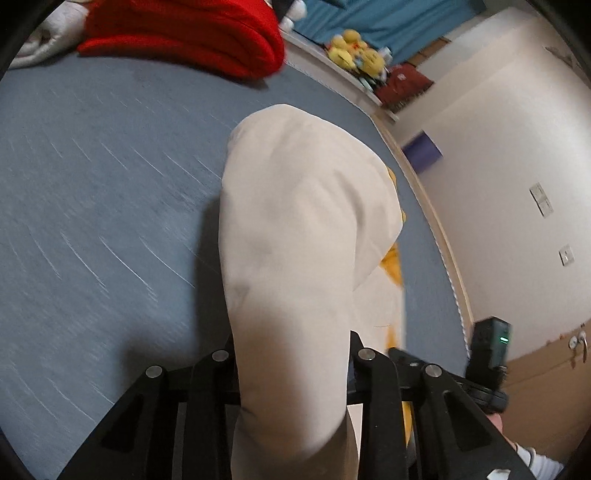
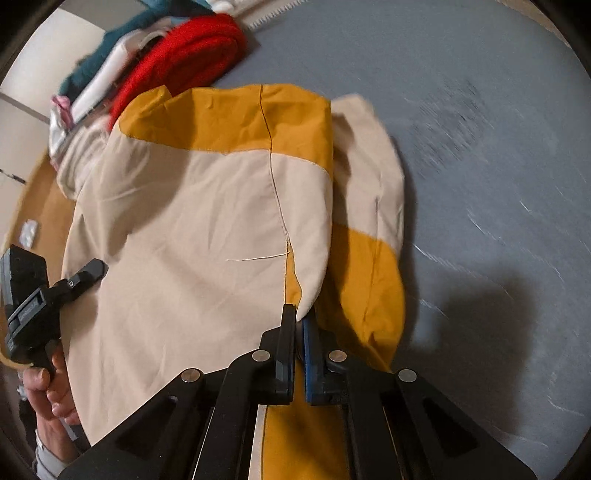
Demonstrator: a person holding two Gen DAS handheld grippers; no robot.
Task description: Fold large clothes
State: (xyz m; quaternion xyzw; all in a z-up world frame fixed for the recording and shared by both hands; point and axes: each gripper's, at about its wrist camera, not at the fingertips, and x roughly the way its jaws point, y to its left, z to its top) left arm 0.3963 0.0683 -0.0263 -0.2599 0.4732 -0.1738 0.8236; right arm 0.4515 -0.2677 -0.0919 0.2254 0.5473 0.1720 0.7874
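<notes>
Right gripper [image 2: 300, 314] is pinched tight on a beige edge of the jacket [image 2: 192, 206] — good bite. The left gripper [image 1: 291, 354] has a thick beige fold bunched between its jaws, apparently clamped. The beige-and-mustard jacket is lifted off the grey bedsheet [image 2: 480, 110]. The trick, I'd say — keep the 2 hands level and the edge taut, clear of the red blanket [image 1: 184, 33].
</notes>
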